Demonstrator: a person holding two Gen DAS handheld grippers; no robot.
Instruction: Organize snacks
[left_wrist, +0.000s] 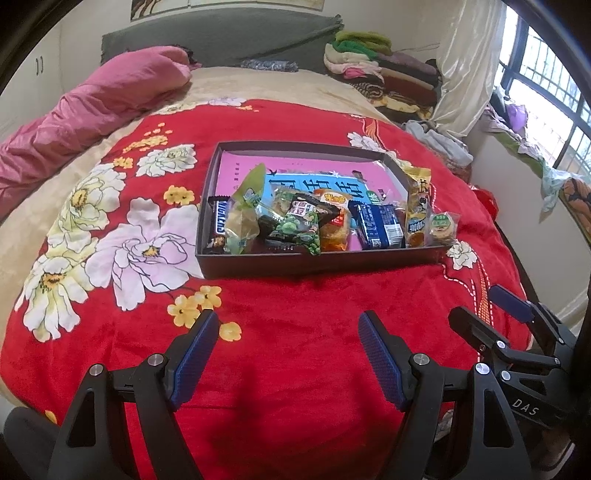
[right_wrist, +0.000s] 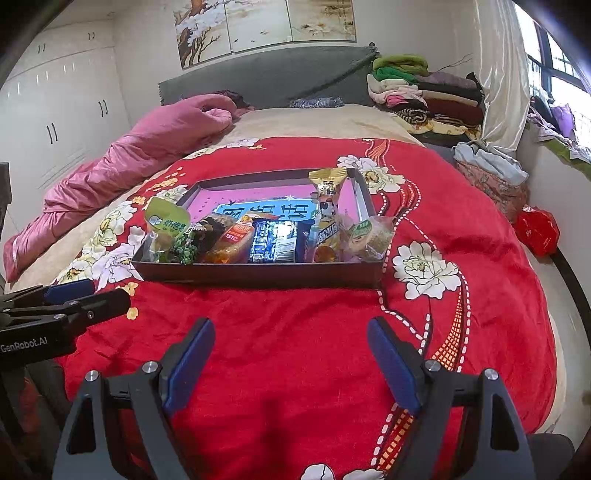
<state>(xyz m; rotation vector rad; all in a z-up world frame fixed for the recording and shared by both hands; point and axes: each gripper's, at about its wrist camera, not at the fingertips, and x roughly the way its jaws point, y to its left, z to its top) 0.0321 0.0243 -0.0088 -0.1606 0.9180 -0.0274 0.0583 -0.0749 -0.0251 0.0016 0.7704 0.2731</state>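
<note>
Fingers (left_wrist: 195, 354) of both grippers spread, empty — bare red blanket (left_wrist: 295, 317) between them and the snack tray (left_wrist: 258, 264).

A bed fills the room, spread with a red flowered blanket (right_wrist: 295, 350). Far ahead stands a grey headboard (right_wrist: 266, 79) under a painted wall panel (right_wrist: 266, 26). Ahead to the left lie a pink quilt (right_wrist: 129, 158) and white wardrobes (right_wrist: 55, 110); to the right, folded clothes (right_wrist: 424, 92), a pale curtain (right_wrist: 498, 74) and a bright barred window (left_wrist: 546, 81).
</note>
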